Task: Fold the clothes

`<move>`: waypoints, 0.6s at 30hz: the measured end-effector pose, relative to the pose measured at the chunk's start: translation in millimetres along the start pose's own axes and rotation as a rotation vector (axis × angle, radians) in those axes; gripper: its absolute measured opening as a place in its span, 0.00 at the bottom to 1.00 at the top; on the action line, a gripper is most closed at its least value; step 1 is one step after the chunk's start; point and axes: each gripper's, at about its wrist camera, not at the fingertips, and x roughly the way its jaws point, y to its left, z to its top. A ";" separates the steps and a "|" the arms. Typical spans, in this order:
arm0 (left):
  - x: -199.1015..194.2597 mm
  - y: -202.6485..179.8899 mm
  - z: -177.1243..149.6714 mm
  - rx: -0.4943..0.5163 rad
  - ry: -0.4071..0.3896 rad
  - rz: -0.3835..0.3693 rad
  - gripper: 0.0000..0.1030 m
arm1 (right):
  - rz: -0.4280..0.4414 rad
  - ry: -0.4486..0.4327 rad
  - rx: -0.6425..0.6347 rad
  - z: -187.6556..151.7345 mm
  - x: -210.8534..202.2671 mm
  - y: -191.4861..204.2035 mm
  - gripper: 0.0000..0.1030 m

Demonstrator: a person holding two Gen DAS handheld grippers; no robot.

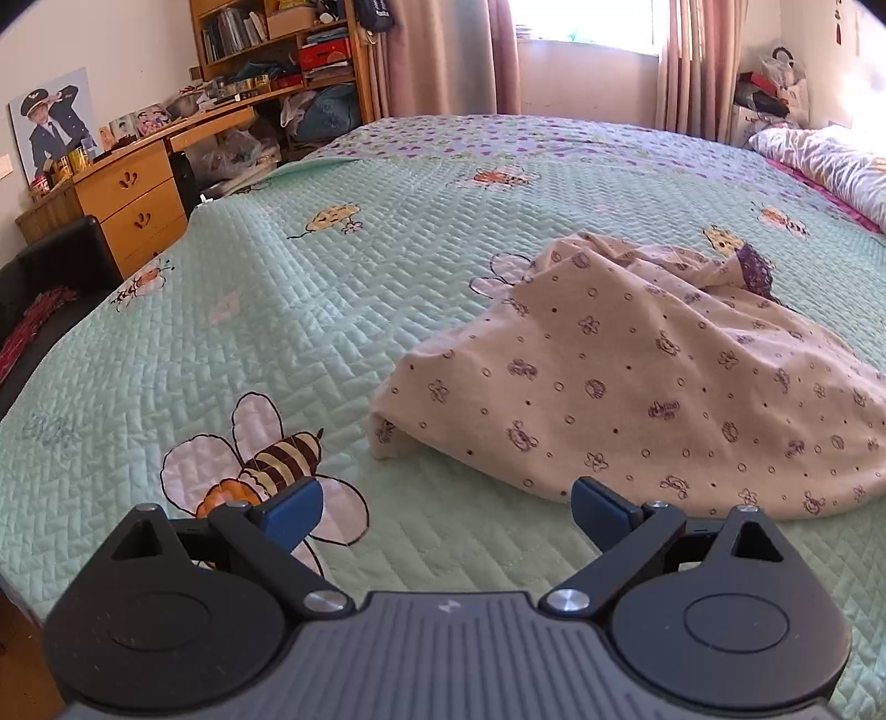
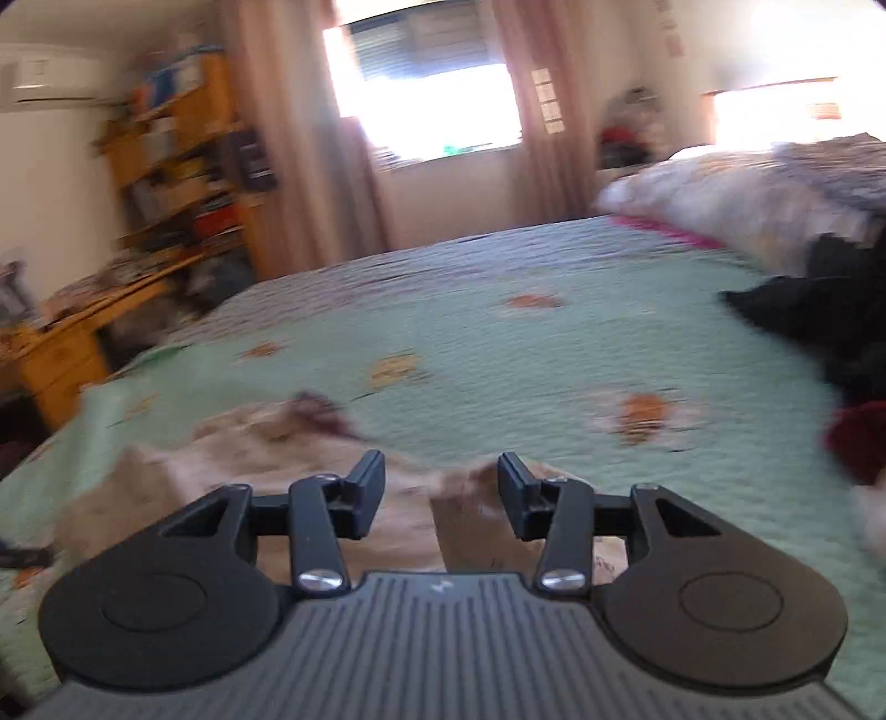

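A cream garment (image 1: 637, 376) with small purple prints lies crumpled in a loose heap on the green quilted bedspread (image 1: 277, 310), right of centre in the left wrist view. A purple lace trim shows at its far end. My left gripper (image 1: 447, 509) is open with nothing between its blue pads, just short of the garment's near edge. The right wrist view is blurred. There my right gripper (image 2: 441, 482) stands open above the same garment (image 2: 221, 482), which lies under and to the left of its fingers. Nothing is clamped between its pads.
A wooden desk (image 1: 133, 194) and bookshelf (image 1: 277, 50) stand along the bed's left side. A white rumpled duvet (image 1: 819, 160) lies at the far right. In the right wrist view, dark clothes (image 2: 819, 321) and a red item (image 2: 858, 437) are piled at the right.
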 end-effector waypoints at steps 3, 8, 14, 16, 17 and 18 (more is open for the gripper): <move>5.2 8.1 4.1 -0.006 0.001 0.014 0.94 | -0.065 0.038 0.084 4.3 39.4 14.5 0.45; 21.0 34.5 35.8 -0.039 -0.053 0.019 0.94 | -0.084 0.026 0.187 5.1 59.0 0.7 0.47; 82.3 20.6 91.7 0.119 -0.001 -0.103 0.97 | -0.005 0.118 0.247 -41.3 63.6 0.0 0.47; 107.0 2.0 102.4 0.241 0.020 -0.083 0.97 | -0.007 0.141 0.258 -49.1 60.7 -2.7 0.47; 117.1 -4.9 104.2 0.274 0.036 -0.064 0.95 | -0.008 0.142 0.254 -50.4 58.0 -4.2 0.47; 127.1 -11.6 105.9 0.304 0.052 -0.046 0.91 | -0.011 0.137 0.248 -50.5 52.6 -5.0 0.47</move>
